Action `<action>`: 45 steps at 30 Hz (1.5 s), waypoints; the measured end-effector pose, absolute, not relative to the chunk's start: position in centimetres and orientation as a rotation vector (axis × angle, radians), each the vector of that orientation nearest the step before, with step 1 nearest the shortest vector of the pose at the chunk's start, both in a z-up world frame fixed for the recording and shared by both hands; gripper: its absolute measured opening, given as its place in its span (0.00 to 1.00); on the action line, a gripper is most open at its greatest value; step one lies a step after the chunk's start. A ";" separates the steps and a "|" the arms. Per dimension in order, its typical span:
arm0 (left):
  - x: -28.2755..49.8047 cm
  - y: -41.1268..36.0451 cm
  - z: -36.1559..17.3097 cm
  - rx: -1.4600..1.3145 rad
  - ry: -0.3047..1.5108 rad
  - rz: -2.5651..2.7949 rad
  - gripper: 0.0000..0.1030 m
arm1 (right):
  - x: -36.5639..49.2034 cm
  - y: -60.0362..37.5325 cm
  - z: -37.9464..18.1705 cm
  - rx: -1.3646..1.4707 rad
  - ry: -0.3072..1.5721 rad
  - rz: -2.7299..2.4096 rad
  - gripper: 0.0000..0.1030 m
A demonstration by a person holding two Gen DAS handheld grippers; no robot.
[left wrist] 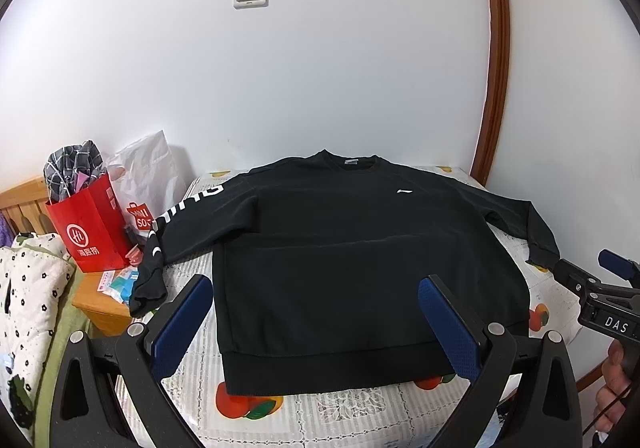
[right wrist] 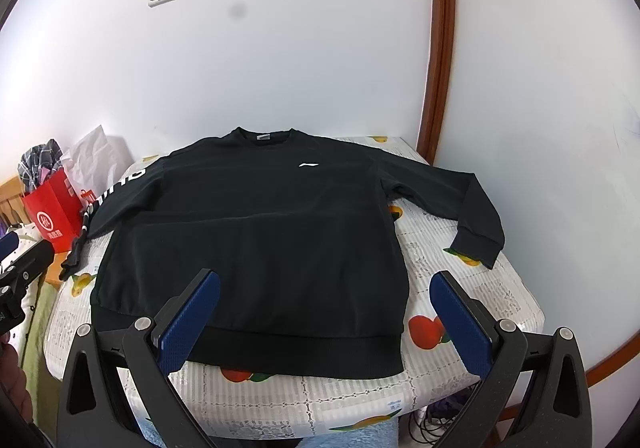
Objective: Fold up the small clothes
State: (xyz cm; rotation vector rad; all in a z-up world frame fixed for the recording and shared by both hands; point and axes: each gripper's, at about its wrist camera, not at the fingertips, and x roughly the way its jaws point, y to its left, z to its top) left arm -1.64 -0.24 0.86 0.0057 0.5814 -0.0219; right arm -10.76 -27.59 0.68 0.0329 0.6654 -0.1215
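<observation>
Left gripper (left wrist: 316,322): nearest item, jaws wide apart, holding nothing, poised above the near edge of the table over the hem.

Right gripper (right wrist: 326,318): likewise spread and empty, over the near right part of the hem.

Black sweatshirt (right wrist: 256,232): laid flat, front up, on the table (right wrist: 472,280) with its fruit-print cover. Hem band (left wrist: 332,368) lies along the near edge; collar (right wrist: 262,136) at the far edge, by the wall. Left sleeve (left wrist: 176,232), white lettering, runs off the left edge, cuff hanging. Right sleeve (right wrist: 460,204) bends back toward the near right corner, cuff resting on the cover.

Step in hand, as judged: first fold not yet begun. Advice: take each sleeve near its cuff, pinch one layer of cloth only, lay it straight across the chest; lift the hanging left cuff clear of the edge first. Then grip both hem corners together and carry them evenly to the shoulders, keeping the cloth taut.

Red paper bag (left wrist: 90,224): beyond the left edge, stuffed with plaid cloth; keep the sleeve clear of it.
</observation>
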 end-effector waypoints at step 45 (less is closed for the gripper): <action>15.3 19.5 -14.3 -0.044 0.888 0.362 0.84 | 6.9 -22.3 -10.0 -0.010 0.892 -0.059 1.00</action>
